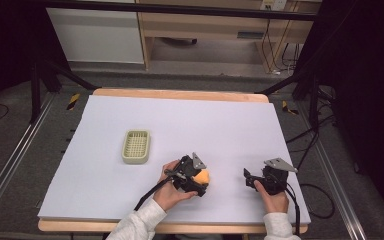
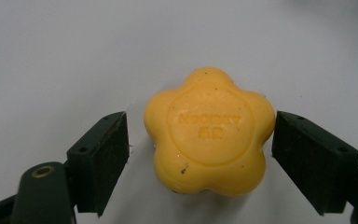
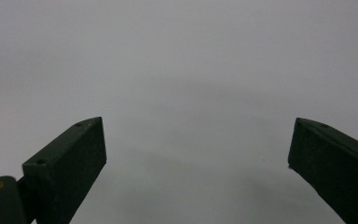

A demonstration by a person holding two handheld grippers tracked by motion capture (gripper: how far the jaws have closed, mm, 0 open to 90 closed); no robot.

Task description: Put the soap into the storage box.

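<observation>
I'm looking at a white sheet [image 1: 180, 130] over a wood table [image 1: 180, 94], dark floor and shelving behind. Pale green basket [image 1: 136, 146] sits at approx 9 o'clock of centre, wide bare sheet toward 12 and 3. Left gripper [image 2: 200, 140] at 6 o'clock, jaws apart w/ yellow flower-shaped soap [image 2: 209, 131] between them, a gap on one side. Right gripper [image 3: 196, 144] at 4–5 o'clock, jaws spread over bare sheet.

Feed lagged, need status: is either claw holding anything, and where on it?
Nothing held. The left claw is open around the yellow soap; one jaw seems to touch a lobe. The right claw is open.
</observation>
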